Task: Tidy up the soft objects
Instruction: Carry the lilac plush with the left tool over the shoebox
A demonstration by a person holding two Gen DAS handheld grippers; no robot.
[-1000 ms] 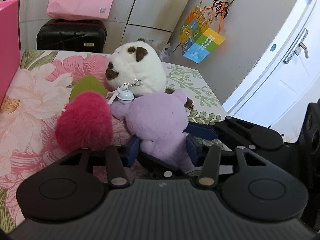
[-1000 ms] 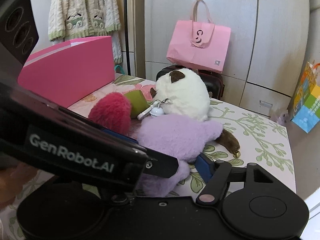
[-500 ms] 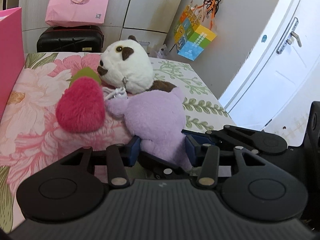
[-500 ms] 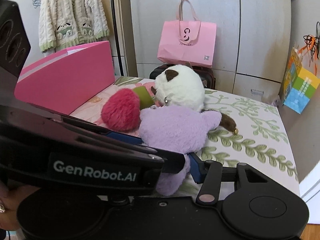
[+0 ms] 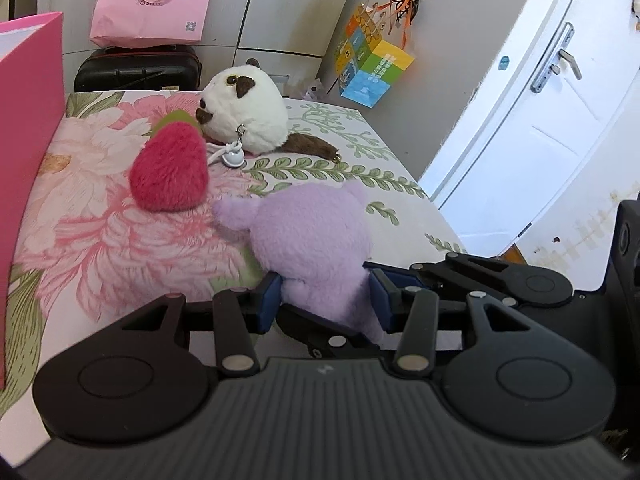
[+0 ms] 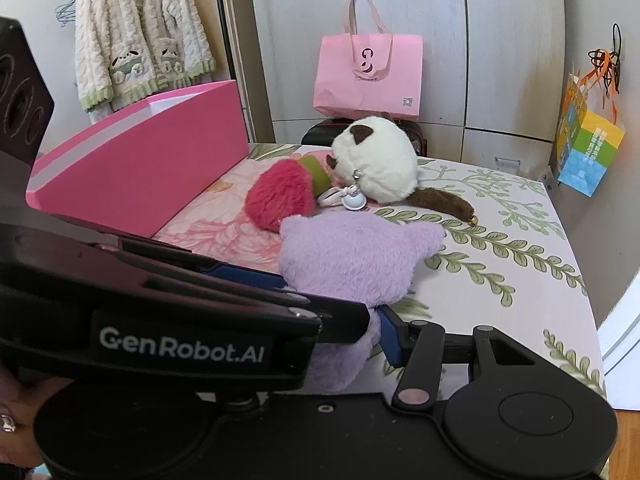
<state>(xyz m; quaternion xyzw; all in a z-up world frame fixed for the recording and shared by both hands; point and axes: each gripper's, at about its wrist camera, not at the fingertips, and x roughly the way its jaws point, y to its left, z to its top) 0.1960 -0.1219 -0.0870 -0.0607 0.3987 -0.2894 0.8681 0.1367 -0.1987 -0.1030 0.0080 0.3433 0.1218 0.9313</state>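
Small bedroom, floral bedspread [image 5: 100,248] with grey wardrobe doors behind it. The left gripper [image 5: 325,294] is clamped narrow on the lower end of a purple plush toy [image 5: 312,232], blue pads [image 5: 269,295] pressing in on both sides. The right gripper [image 6: 348,334] has just closed in on that same purple plush; only its right blue pad [image 6: 390,338] shows, touching the fur, while the left gripper's body blocks the other side. In the left wrist view a red plush strawberry [image 5: 172,174] lies just beside the purple toy at about 10 o'clock, and a white-and-brown plush [image 5: 244,116] sits past it around 11. A pink box [image 6: 136,160] stands along the bed's left edge at 9, and a pink tote bag [image 6: 368,76] is up at 12.
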